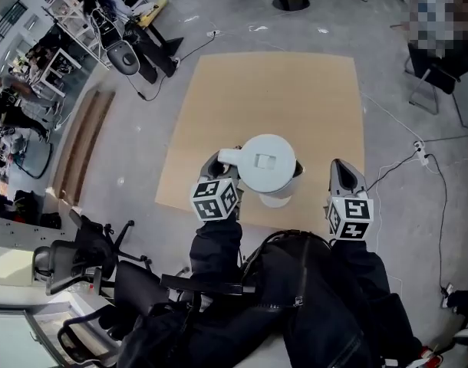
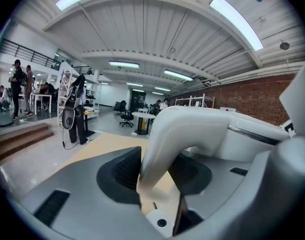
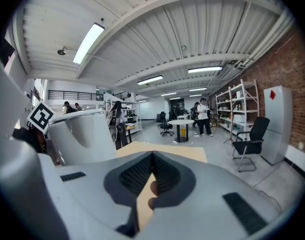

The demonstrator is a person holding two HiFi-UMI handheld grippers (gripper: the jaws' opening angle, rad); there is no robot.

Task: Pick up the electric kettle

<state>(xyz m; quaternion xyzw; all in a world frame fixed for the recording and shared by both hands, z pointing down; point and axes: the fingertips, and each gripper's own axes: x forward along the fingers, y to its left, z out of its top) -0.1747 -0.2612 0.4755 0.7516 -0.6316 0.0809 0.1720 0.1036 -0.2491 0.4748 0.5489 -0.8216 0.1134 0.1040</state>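
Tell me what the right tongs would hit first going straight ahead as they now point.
Nothing near: the right tongs point out over the mat, with the kettle off to their left. First in line looks to be the far round table, though depth is unclear.

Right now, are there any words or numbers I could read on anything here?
No readable text anywhere.
The electric kettle: no label visible.
The left marker cube and right marker cube: black-and-white square patterns, not words.
The cabinet: red diamond sign, too small to read.
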